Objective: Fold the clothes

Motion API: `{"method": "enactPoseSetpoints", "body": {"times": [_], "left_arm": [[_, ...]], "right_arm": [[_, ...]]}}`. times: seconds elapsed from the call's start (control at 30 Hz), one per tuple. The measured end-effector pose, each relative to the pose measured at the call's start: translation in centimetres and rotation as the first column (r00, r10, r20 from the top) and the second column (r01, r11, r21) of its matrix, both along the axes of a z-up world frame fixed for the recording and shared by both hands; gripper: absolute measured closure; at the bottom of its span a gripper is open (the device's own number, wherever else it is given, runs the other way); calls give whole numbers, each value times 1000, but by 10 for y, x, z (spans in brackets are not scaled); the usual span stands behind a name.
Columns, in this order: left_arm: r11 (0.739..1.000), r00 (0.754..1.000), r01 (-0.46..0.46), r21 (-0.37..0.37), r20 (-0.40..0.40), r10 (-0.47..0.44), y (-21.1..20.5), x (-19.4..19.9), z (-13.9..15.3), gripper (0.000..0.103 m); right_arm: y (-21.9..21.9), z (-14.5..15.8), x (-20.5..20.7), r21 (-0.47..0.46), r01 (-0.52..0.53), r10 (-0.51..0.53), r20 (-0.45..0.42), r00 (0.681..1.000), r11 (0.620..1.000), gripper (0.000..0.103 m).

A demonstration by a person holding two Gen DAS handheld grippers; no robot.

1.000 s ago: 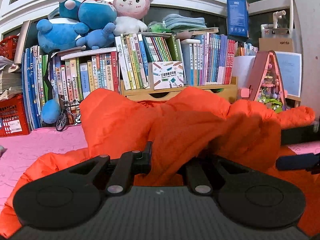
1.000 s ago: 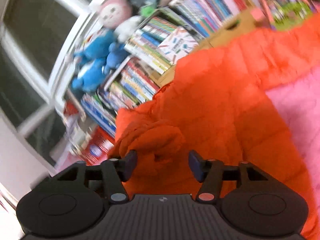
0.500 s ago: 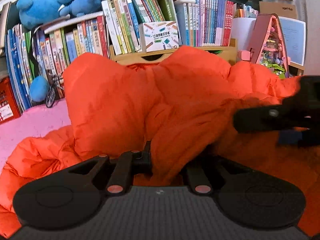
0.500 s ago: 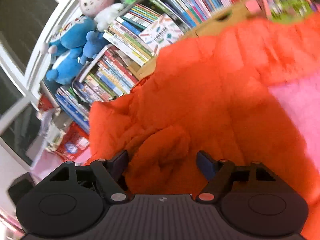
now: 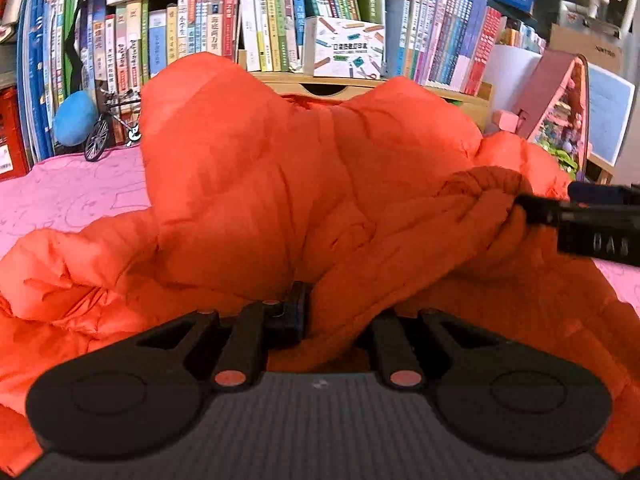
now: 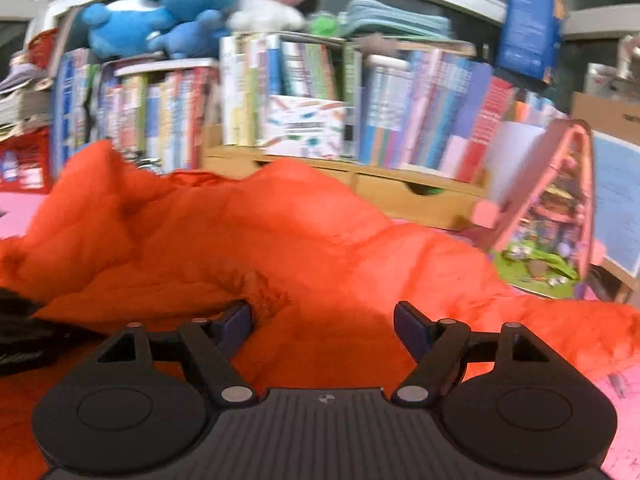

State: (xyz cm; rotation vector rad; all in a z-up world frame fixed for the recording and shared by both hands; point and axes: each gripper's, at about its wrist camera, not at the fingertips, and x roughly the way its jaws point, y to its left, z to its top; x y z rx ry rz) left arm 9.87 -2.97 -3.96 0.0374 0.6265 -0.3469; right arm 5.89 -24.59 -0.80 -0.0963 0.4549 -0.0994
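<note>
Now the left gripper [image 5: 336, 312] clamps the puffy orange quilted jacket [image 5: 304, 184]; the right gripper [image 6: 322, 322], rolled level, has spread its jaws, releasing the fold.

That orange jacket [image 5: 256, 184] is looking like puffy quilted nylon with a slight sheen, bunching ahead of the matt black plastic left gripper [image 5: 332, 316]; pink cloth cover [image 5: 76, 196] underneath is looking soft.

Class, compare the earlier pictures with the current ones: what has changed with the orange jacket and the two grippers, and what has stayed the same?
The right gripper rolled level and opened wider; the bunched fold now touches only one of its fingers. The left gripper dipped lower and kept its pinch on the orange jacket, which rose higher. The bookshelf and pink cover stayed put.
</note>
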Motion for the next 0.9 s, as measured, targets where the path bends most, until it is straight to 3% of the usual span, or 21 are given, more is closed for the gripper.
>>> {"method": "enactPoseSetpoints", "body": {"times": [0.07, 0.1, 0.17, 0.23, 0.27, 0.37, 0.47, 0.53, 0.67, 0.8, 0.9], "left_arm": [[1000, 1000, -20, -13, -9, 20, 3, 2, -1, 90], [999, 999, -32, -31, -18, 32, 7, 3, -1, 90], [996, 999, -37, -80, -39, 34, 14, 6, -2, 90], [993, 998, -39, -111, -53, 34, 19, 8, -2, 90], [994, 998, -39, -106, -52, 34, 18, 8, -2, 90], [995, 998, -38, -89, -44, 34, 15, 7, -1, 90], [994, 998, -38, -103, -48, 33, 17, 7, -1, 90], [993, 998, -39, -112, -52, 33, 18, 7, -1, 90], [993, 998, -39, -113, -54, 33, 19, 7, -1, 90], [993, 998, -37, -108, -54, 31, 19, 7, -1, 90], [994, 998, -36, -108, -55, 31, 19, 7, -1, 90]], "right_arm": [[-6, -2, 2, -43, 68, -67, 17, 998, 997, 31], [-11, -3, 3, -84, 123, -120, 33, 992, 989, 46], [-34, -5, 6, -138, 255, -248, 63, 967, 957, 48], [-68, 5, -3, 69, 270, -270, -1, 963, 961, 50], [-76, 10, -14, 172, 221, -224, -3, 975, 960, 50], [-58, 21, -48, 311, -10, -2, 40, 999, 950, 50], [-14, 16, -68, 352, -207, 211, 27, 977, 913, 50], [14, 7, -68, 353, -274, 299, -17, 954, 895, 50], [45, -4, -39, 254, -214, 239, -71, 968, 943, 49], [34, -8, -4, 269, -106, 133, -86, 987, 957, 64], [18, -7, 15, 276, -44, 65, -67, 996, 960, 69]]}}
